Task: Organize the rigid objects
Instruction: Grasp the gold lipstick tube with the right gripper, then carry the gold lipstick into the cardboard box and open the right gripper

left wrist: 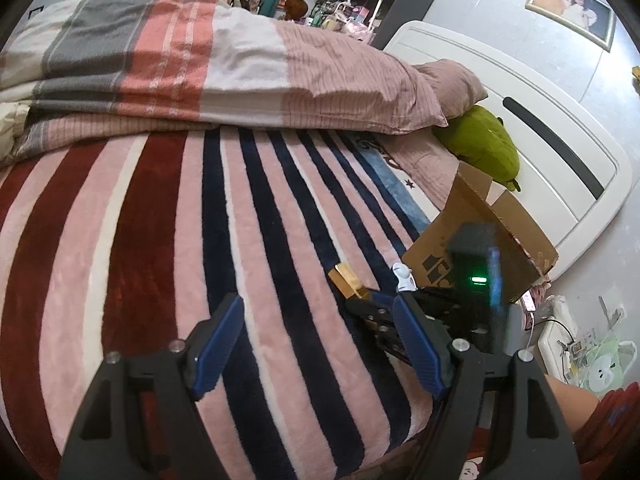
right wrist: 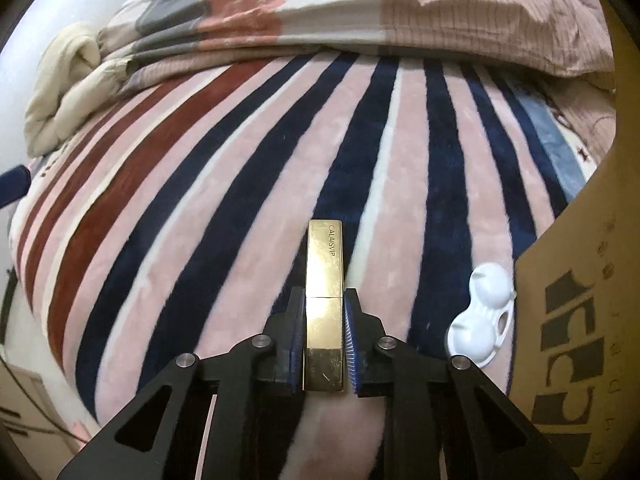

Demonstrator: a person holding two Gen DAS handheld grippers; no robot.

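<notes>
Clamped between the blue pads of the right gripper [right wrist: 323, 340], a gold lipstick case [right wrist: 324, 304] points away along the striped blanket [right wrist: 224, 248] of the bed. The jaws press its near half from both sides, just behind the seam where cap meets body. It looks stiff and light, but the polished metal faces are probably slippery, and a pull on the far half alone might slide the cap off; the flat sides of the base seem the safer hold, as now.

Just right of it lies a white plastic contact-lens case [right wrist: 482, 316], close against the printed wall of a cardboard box [right wrist: 576, 320]. It too looks hard and light, and its narrow waist offers the easiest hold.

From the left wrist, the left gripper [left wrist: 318, 344] hangs over the blanket with jaws wide apart and nothing between them. This view alone shows the box's open top and raised flaps, and a green plush toy [left wrist: 480, 144] beyond it by the headboard. Only the right wrist view shows the lettering on the lipstick and the grip itself.
</notes>
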